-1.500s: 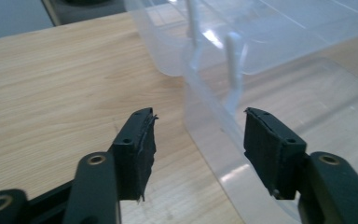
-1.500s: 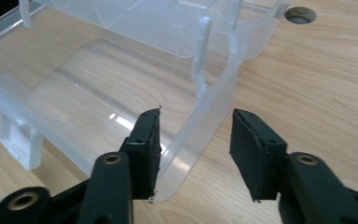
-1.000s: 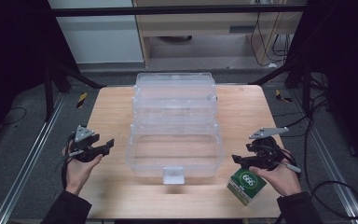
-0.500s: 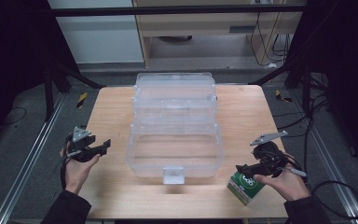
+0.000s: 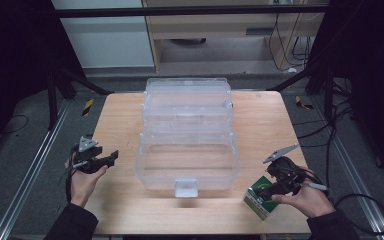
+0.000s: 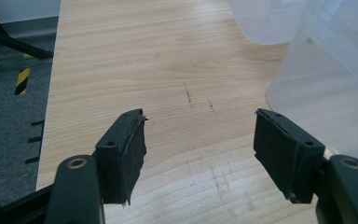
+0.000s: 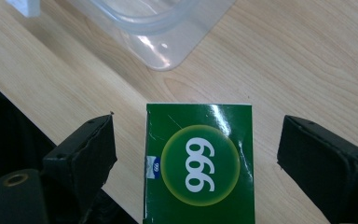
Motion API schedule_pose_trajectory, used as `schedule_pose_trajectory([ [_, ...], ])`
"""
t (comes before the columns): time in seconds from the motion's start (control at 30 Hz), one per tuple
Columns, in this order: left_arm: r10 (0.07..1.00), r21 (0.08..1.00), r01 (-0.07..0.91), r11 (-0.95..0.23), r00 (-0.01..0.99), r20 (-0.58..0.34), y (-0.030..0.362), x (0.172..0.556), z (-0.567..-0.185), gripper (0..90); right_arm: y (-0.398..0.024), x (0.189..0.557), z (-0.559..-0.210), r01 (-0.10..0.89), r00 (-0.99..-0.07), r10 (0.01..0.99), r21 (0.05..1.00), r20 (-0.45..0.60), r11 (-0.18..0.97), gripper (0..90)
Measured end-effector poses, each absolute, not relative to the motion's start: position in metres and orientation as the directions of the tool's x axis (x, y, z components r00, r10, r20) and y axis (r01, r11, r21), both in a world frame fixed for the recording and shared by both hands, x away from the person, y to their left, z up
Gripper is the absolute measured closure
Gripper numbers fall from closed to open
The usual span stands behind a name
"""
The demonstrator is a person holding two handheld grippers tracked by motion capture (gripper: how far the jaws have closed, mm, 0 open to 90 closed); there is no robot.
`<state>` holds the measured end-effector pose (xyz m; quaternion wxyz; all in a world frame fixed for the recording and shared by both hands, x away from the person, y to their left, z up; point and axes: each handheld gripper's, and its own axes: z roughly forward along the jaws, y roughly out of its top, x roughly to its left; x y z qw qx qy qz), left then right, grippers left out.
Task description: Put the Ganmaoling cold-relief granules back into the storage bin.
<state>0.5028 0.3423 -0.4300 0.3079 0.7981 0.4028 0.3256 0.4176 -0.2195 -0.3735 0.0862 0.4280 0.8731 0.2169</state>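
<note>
A green box marked 999 [image 7: 199, 163] lies flat on the wooden table [image 5: 115, 120] near its front right corner, also seen as the green box [image 5: 258, 196] in the high view. My right gripper [image 5: 266, 189] hovers over it; its jaws have just been opening and now stand wide, with the box between them and a gap on each side. My left gripper [image 5: 111, 157] is held at the table's left side, open, with nothing between its pads [image 6: 130, 154]. A clear plastic storage box [image 5: 187, 135] with its lid swung back fills the table's middle.
The clear box's rounded corner [image 7: 163, 28] lies just beyond the green box, and its wall [image 6: 326, 79] stands to the right of my left gripper. The table's front edge [image 7: 37, 116] runs close by the green box. Dark floor, cables and frame legs surround the table.
My right gripper has shifted slightly toward the front edge over the green box and its jaws have spread wider. The left hand has sunk a little toward the table.
</note>
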Motion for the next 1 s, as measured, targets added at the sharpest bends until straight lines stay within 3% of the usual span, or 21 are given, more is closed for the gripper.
schedule_pose_trajectory([
  [1.0, 0.841, 0.740, 0.458, -0.493, 0.469, 0.270, 0.342, 0.504, -0.434, 32.3, -0.216, 0.427, -0.404, 0.752, -0.635, 0.770, 0.278, 0.060, 0.598, 6.4],
])
